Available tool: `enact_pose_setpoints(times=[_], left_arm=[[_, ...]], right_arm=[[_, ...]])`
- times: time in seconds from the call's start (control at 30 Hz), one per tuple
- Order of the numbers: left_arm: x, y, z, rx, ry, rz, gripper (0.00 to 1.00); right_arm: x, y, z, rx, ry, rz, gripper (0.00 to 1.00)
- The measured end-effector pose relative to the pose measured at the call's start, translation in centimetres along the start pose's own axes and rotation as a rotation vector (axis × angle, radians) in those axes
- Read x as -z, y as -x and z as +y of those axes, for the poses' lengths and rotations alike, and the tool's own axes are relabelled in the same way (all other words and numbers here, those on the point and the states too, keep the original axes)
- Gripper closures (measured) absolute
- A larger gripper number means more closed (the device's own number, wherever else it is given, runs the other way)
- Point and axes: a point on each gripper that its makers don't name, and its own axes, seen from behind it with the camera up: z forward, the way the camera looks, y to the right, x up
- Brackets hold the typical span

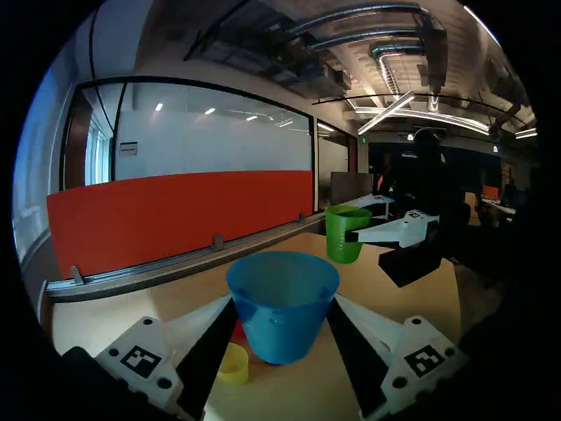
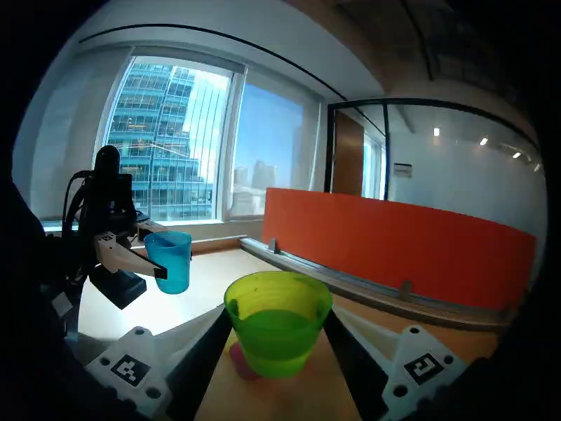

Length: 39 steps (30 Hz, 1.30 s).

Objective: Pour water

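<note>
Currently pre-pour: left gripper (image 1: pixel 282 312) grips the blue plastic cup (image 1: pixel 282 302) at frame centre, and right gripper (image 2: pixel 278 330) grips the green plastic cup (image 2: pixel 278 323) at lower centre. Both cups are upright and well apart. Next: bring one rim over the other and tilt slowly. Can't tell the water level. No brand is legible, the wall sign (image 1: pixel 127 149) is too small to read, and the fiducial tags (image 1: pixel 140 360) carry no text.

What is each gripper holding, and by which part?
The left gripper clamps the blue cup by its side walls, below the rim; the right gripper clamps the green cup likewise.
</note>
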Motion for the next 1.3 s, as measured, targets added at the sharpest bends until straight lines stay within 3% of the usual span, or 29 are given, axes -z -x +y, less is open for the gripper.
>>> enact_pose_setpoints(times=[0.67,1.07,1.3], left_arm=[[-0.2,0.0,0.1,0.001,0.004,0.011,0.17],[-0.4,0.1,0.5,-0.007,0.007,0.017,0.17],[-0.6,0.2,0.9,-0.003,0.016,0.022,0.17]], right_arm=[[-0.3,-1.5,-0.1,0.02,-0.007,0.025,0.11],[-0.6,-3.3,-0.1,0.087,-0.019,0.038,0.11],[-1.1,-4.4,0.0,0.161,-0.028,0.031,0.11]])
